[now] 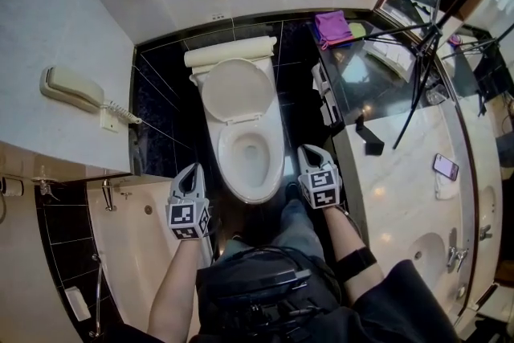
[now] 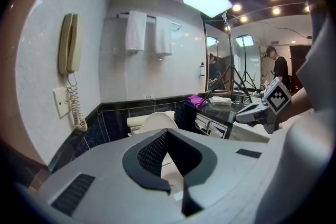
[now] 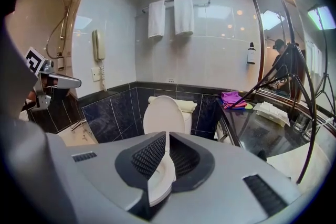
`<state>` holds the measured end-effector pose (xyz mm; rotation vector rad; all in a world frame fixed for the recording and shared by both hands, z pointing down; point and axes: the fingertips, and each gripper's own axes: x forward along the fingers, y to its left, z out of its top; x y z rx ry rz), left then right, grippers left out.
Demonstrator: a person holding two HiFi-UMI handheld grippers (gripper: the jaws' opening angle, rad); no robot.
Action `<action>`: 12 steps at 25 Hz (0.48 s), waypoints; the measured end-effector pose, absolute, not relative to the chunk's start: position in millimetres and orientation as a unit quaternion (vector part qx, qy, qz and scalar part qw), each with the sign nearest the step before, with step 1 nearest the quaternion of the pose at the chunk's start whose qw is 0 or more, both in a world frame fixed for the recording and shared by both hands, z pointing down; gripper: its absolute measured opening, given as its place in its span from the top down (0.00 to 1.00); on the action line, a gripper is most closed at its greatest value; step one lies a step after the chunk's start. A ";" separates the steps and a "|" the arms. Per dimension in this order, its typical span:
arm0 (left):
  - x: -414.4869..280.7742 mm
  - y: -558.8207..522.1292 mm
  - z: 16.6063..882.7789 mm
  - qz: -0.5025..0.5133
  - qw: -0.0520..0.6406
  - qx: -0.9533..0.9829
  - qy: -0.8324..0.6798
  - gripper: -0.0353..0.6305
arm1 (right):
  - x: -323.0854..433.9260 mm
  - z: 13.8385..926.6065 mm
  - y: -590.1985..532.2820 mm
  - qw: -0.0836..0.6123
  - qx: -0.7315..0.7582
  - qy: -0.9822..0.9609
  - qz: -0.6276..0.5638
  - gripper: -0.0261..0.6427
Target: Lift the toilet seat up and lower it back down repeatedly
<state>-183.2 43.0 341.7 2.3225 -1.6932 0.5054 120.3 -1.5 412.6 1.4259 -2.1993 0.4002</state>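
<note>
left claw [image 2: 168,134]: jaws together, their ribbed pads meeting at the tips, nothing between them. it hangs apart from the front left of the toilet, touching nothing, and points slightly downward. right claw [image 3: 166,135]: jaws almost closed, only a thin slit showing between the pads, and nothing gripped; the white bowl seen through the slit lies behind it. in the head view this claw sits just beside the bowl's front right edge, and contact cannot be made out.

toilet seat [image 1: 227,165]: lying flat on the bowl between the two claws, as far as can be told. lid [image 1: 237,90]: raised, leaning back toward the wall of dark tiles [image 1: 157,104].

surroundings: a trouser leg [image 1: 299,225] stands in front of the bowl, between the claws. a bathtub [image 1: 132,249] lies left of the left claw; a marble counter [image 1: 401,173] with a dark edge runs close along the right claw's outer side. on the counter are a purple cloth [image 1: 332,26] and a phone [image 1: 446,166], with a tripod [image 1: 418,64] above it. a wall telephone [image 1: 72,88] hangs left of the toilet, and two white towels [image 3: 156,18] hang above it.
</note>
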 end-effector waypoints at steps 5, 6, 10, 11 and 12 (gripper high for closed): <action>-177.1 47.7 371.3 0.197 0.119 0.792 -0.566 0.95 | 117.5 466.5 12.8 0.259 0.505 -0.797 0.207 0.78; -175.3 43.4 379.7 0.198 0.118 0.792 -0.566 0.95 | 116.4 477.5 9.9 0.258 0.501 -0.797 0.216 0.76; -165.4 37.8 422.2 0.208 0.124 0.792 -0.561 0.95 | 113.5 535.4 15.6 0.257 0.494 -0.785 0.271 0.69; -162.5 37.9 435.2 0.212 0.126 0.792 -0.558 0.95 | 112.6 553.5 18.3 0.255 0.493 -0.779 0.290 0.67; -159.6 37.4 448.8 0.216 0.127 0.793 -0.556 0.95 | 111.4 572.3 19.7 0.252 0.493 -0.773 0.309 0.67</action>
